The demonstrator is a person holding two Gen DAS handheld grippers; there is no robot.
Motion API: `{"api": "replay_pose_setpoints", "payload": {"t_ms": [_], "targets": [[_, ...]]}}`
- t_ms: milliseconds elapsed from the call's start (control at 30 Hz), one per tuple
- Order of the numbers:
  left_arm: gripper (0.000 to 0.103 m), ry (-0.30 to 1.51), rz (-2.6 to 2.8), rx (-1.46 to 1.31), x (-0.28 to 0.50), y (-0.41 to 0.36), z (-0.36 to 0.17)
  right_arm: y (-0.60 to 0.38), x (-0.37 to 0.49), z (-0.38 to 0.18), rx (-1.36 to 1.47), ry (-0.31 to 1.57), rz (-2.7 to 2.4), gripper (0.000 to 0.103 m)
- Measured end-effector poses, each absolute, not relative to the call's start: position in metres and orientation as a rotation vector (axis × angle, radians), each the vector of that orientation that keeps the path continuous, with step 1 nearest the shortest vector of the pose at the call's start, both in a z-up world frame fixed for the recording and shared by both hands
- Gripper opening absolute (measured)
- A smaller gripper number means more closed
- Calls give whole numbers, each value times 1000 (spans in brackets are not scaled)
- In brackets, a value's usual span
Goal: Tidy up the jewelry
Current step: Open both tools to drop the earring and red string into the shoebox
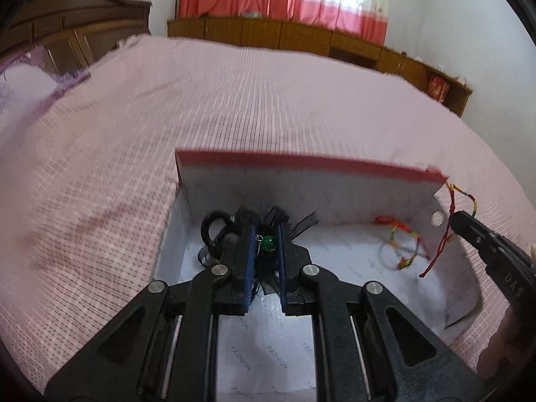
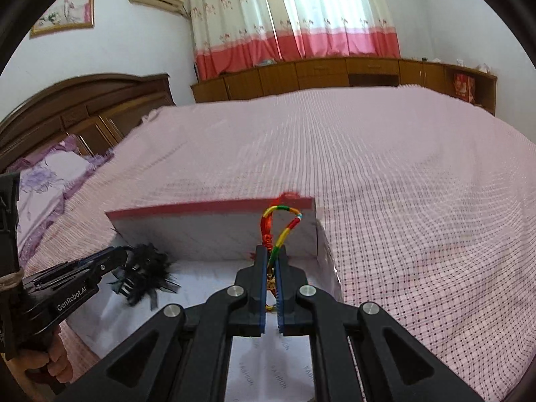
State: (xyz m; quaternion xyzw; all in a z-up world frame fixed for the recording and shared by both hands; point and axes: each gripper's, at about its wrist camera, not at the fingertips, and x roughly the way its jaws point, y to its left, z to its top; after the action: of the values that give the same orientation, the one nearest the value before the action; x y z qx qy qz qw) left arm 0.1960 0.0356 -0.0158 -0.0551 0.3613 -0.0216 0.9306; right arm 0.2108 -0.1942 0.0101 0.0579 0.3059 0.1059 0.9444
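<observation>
An open white box with a red rim [image 1: 301, 164] lies on the pink bed; it also shows in the right wrist view [image 2: 207, 208]. My left gripper [image 1: 266, 231] is shut on a black ribbon hair ornament with a green bead [image 1: 269, 243], low inside the box at its left. My right gripper [image 2: 272, 254] is shut on a red, yellow and green braided cord bracelet [image 2: 281, 231], held above the box's right end. Its loop stands above the fingertips. A second colourful cord bracelet [image 1: 400, 244] lies on the box floor at the right.
The pink checked bedspread [image 2: 402, 184] spreads all around the box. A dark wooden headboard [image 2: 83, 107] and a purple pillow [image 2: 43, 181] are at the left. Low wooden cabinets [image 2: 335, 73] and a pink-and-white curtain stand at the far wall.
</observation>
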Motion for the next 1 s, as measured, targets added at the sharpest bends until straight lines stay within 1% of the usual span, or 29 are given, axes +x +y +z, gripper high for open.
{"api": "replay_pose_setpoints", "payload": {"t_ms": [67,233,300,333,367,400,433,467,567,767,1000], "targets": [[4,777,-33,-110,200,37,-23,-192,217,4,114,646,213,5],[4,781,-29,-80,204,36,-23,-189,223,-5,108,684,215,6],[7,787,-25,-73,207,34,-21,-189,225,-7,122,698,221,6],[12,791,-21,-73,208,34,-20,-190,225,-8,128,701,220,6],[19,794,-19,-77,210,34,-20,-189,225,-8,131,704,215,10],[23,795,-16,-83,210,34,-20,-190,225,-8,132,708,211,20],[29,794,-15,-88,209,34,-19,-191,224,-7,135,706,210,26],[33,790,-16,-92,208,35,-18,-192,222,-6,140,701,213,34],[39,781,-15,-75,202,34,-18,-194,218,-1,139,688,221,38],[40,764,-24,-61,195,34,-7,-203,207,12,153,672,218,42],[41,749,-47,-84,181,39,10,-208,185,33,167,642,243,42]]}}
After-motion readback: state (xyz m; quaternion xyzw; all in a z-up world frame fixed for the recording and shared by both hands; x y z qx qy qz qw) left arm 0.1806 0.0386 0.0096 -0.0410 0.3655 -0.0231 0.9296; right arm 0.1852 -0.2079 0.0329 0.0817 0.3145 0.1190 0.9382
